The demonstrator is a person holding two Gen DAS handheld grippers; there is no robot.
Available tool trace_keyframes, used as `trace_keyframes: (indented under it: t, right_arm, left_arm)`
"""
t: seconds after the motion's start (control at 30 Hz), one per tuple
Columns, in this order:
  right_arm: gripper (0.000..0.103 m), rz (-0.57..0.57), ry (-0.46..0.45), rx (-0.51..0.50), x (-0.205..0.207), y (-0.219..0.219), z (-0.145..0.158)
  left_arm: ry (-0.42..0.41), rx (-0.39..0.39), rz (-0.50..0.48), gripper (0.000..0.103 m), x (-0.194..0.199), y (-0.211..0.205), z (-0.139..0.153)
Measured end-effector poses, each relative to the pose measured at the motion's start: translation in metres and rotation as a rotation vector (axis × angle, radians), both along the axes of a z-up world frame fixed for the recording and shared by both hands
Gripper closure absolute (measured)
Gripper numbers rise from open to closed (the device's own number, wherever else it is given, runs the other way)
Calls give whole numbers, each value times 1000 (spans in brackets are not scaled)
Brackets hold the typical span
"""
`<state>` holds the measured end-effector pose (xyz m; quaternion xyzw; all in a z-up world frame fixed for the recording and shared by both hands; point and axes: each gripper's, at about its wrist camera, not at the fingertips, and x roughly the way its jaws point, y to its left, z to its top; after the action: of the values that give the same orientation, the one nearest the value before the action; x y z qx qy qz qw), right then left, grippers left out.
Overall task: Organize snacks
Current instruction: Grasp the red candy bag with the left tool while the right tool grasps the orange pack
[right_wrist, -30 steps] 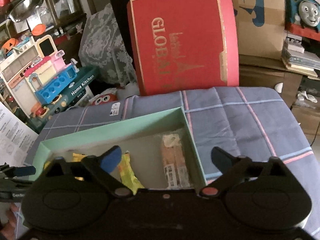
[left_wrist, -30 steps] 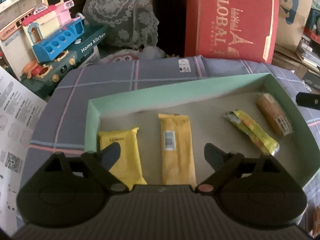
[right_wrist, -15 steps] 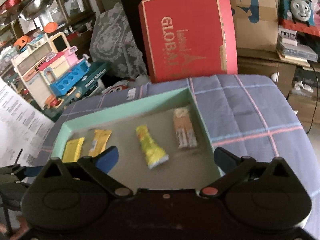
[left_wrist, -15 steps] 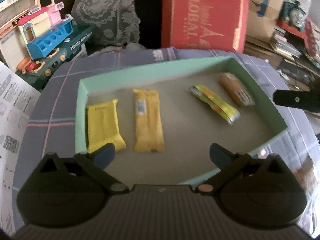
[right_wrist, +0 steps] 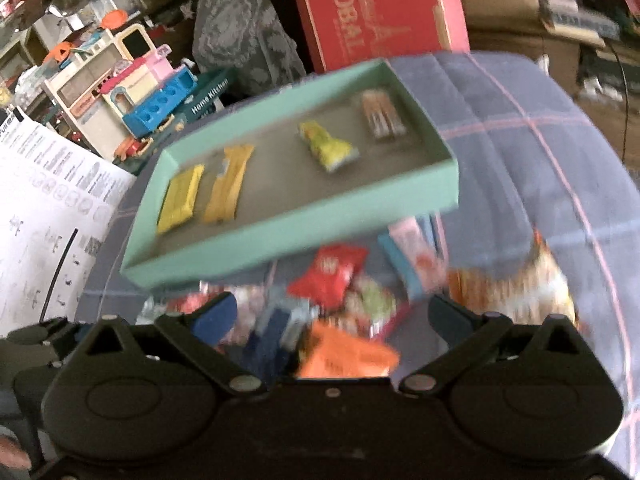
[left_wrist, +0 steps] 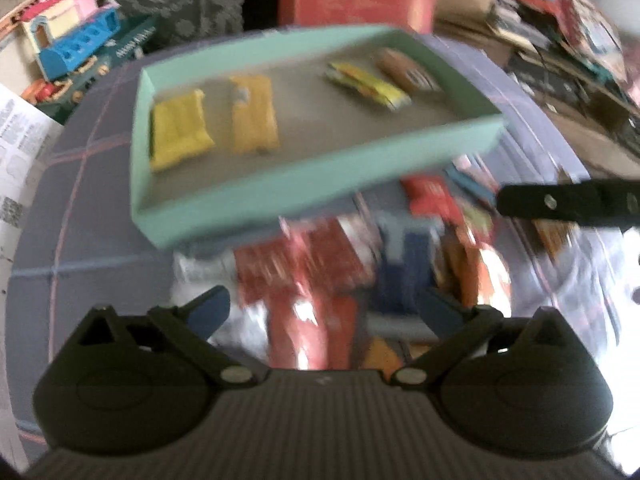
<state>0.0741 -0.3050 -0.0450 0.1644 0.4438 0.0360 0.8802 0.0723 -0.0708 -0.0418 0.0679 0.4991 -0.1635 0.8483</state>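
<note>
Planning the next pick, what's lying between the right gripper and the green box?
A loose pile of snack packets on the cloth, between right gripper and green box; right wrist view.

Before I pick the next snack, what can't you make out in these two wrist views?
- Loose snack pile, left wrist view: motion blur, no labels or separate packs readable.
- Same pile, right wrist view: its near part is hidden behind the right gripper.
- Wrappers in the green box: print too blurred to read.
</note>
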Motion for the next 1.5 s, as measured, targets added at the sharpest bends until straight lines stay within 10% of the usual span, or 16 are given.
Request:
trace_keyframes:
  t: [0.4, 0.67, 1.07, 1.2, 1.27, 1.5]
  right_arm:
    - [0, -78, 94, 119, -43, -12, -35]
    - [0, -102, 116, 136, -45, -9, -47]
    - [12, -110, 135, 136, -27, 13, -56]
    - [41, -90, 107, 55, -31, 19, -54]
    - [46, -104, 109, 67, -33, 13, -53]
    - [67, -138, 106, 71, -45, -5, -50]
  left_arm:
    - [161, -29, -157, 6, -48, -14, -32]
    - [152, -58, -185, 40, -51, -16, -37]
    - [163, -45, -138, 30, -40, -10, -47]
    - [125, -18, -177, 44, -46, -18, -46]
    - [106, -35, -170, 66, -48, -15, -41]
    - [125, -67, -120, 69, -41, -1, -36]
